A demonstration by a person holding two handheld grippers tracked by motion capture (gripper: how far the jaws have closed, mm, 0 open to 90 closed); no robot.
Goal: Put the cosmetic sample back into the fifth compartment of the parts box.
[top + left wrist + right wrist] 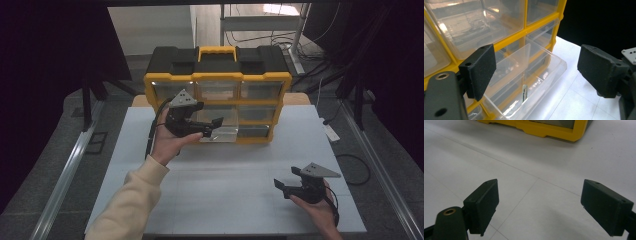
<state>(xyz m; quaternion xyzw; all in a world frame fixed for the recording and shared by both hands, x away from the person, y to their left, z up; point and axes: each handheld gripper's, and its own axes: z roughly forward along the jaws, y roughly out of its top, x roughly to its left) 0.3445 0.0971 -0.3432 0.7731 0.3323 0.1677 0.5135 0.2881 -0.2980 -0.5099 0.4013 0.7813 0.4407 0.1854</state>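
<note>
High view: left gripper (212,127) at front of yellow organizer (218,75), by pulled-out clear drawer (223,133), lower middle. Jaws wide apart, gripping nothing; whether touching drawer, can't tell. Left gripper view: small dark metal piece (524,92) upright inside drawer. Right gripper (283,186) low over white table (225,190), near-right, well apart from organizer; jaws spread, empty.

Small item in drawer (524,92) unidentifiable

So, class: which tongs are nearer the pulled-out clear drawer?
Left. The left tongs are open right at the drawer; the right tongs are open over the white table, well away from it.
</note>
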